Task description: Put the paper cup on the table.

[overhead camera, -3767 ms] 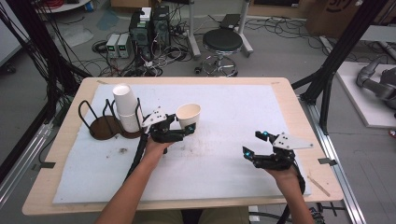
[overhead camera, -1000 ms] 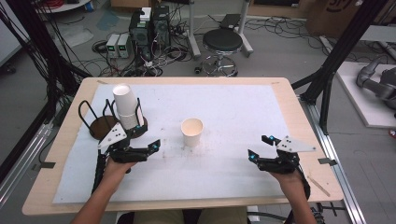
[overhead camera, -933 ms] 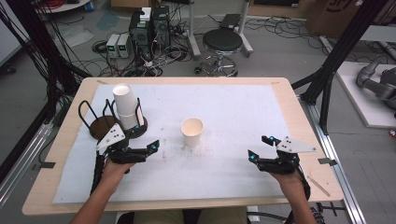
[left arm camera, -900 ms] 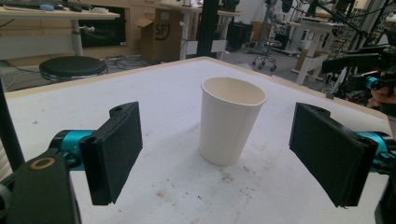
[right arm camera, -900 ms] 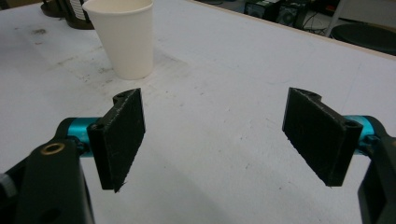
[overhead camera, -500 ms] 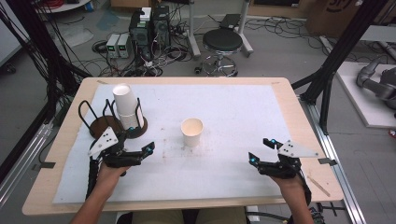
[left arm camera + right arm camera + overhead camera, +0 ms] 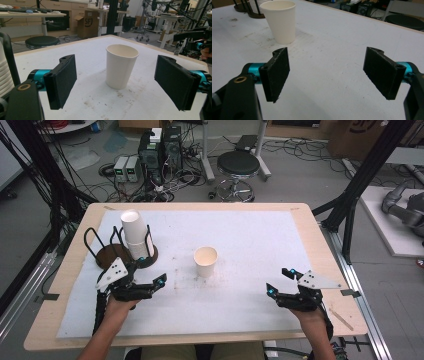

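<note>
White table mat [image 7: 250,235]; paper cup [image 7: 205,261] upright; left gripper [image 7: 159,281], right gripper [image 7: 278,281] wide, empty; high view adds cup stack [image 7: 134,234].

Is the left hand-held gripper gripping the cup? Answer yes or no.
No: in the left gripper view the cup stands alone on the table, beyond the open left hand-held gripper, touching neither jaw.

Cream paper cup [image 7: 205,261], tapered, upright, mouth open and empty, standing alone mid-frame on the white mat in the high view.
</note>
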Tool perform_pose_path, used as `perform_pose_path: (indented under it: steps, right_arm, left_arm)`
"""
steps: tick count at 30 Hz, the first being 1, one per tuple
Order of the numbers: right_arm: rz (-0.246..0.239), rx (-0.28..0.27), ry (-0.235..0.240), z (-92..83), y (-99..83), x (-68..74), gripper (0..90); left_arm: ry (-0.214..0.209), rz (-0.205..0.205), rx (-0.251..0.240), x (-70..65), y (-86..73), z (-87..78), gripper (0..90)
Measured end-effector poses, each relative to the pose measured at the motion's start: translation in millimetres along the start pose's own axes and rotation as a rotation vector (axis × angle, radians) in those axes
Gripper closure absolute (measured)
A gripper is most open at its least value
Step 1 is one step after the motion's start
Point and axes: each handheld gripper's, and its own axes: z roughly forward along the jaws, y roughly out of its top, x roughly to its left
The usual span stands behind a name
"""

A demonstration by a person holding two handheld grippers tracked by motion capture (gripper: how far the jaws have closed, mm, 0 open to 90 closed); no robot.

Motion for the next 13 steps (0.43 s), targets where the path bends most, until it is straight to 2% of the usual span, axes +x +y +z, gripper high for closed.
perform_pose_path:
  steps: [13]
  right_arm:
    - [-0.006, 0.002, 0.001, 1.1, -0.7, -0.1, 21.6]
  left_arm:
    - [0.009, -0.004, 0.002, 2.5, -1.2, -0.5, 18.1]
